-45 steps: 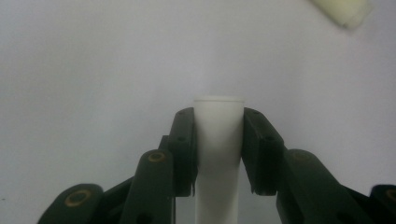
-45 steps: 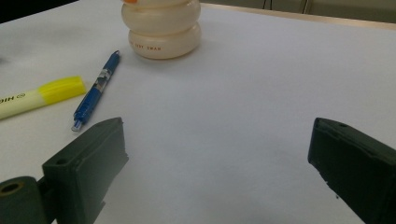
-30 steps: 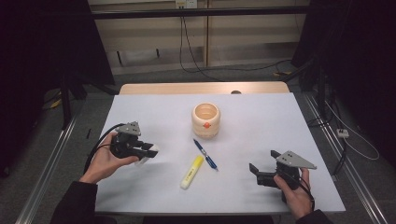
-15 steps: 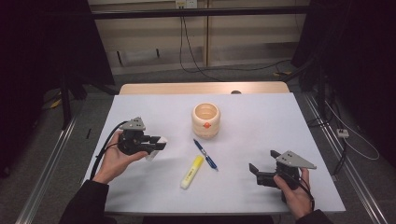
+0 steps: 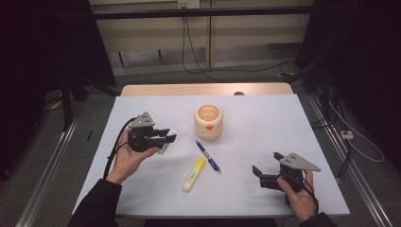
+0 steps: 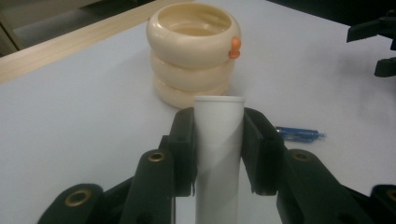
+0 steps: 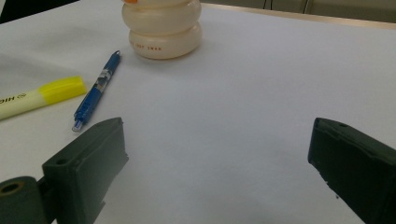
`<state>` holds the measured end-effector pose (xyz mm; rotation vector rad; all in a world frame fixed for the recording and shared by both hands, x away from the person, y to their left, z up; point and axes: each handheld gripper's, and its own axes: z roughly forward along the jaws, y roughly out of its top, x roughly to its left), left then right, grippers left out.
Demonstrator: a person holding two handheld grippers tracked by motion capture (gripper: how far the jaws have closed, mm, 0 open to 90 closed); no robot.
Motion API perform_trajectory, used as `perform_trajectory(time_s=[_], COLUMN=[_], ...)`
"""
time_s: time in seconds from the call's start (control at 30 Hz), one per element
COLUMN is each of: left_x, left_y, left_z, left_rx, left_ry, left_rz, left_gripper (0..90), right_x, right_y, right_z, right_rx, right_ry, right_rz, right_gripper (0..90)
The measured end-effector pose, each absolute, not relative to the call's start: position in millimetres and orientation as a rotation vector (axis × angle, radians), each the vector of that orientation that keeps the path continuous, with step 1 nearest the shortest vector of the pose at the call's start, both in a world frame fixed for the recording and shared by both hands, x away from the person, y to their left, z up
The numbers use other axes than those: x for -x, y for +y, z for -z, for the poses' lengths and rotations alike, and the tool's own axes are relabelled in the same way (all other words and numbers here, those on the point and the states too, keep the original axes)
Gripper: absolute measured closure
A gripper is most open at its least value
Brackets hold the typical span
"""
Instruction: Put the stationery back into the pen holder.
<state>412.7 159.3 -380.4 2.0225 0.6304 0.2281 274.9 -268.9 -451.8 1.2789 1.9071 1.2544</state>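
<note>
My left gripper (image 5: 166, 136) is shut on a white tube-shaped object (image 6: 218, 154), which stands between its jaws in the left gripper view and shows as a white end (image 5: 166, 143) in the high view. It hangs over the table's left half, left of the cream ringed cup (image 5: 208, 121), whose open mouth (image 6: 194, 22) lies straight ahead. A blue pen (image 5: 208, 156) and a yellow highlighter (image 5: 194, 174) lie in the middle of the table. My right gripper (image 5: 265, 171) rests at the front right, open, with nothing between its jaws (image 7: 215, 158).
A white sheet covers the table (image 5: 265, 118), with a wooden strip (image 5: 189, 90) along the far edge. The cup carries a small orange knob (image 6: 235, 46). Cables and metal rails run on the floor around the table.
My left gripper has moved to the right and slightly up with the white tube, closer to the cup. The right gripper has stayed where it was.
</note>
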Motion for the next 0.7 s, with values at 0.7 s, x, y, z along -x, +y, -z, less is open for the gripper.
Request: perform_trajectory(time_s=[0.7], left_x=[-429.1], left_y=[132.6], left_z=[365.1], left_rx=[-1.882], left_ry=[0.665], left_rz=[-0.232], left_gripper=[67.4], right_x=[-274.6], right_y=[-269.4], right_z=[451.8], right_rx=[-1.283], right_ry=[1.904], right_rz=[-1.257], right_gripper=[4.2])
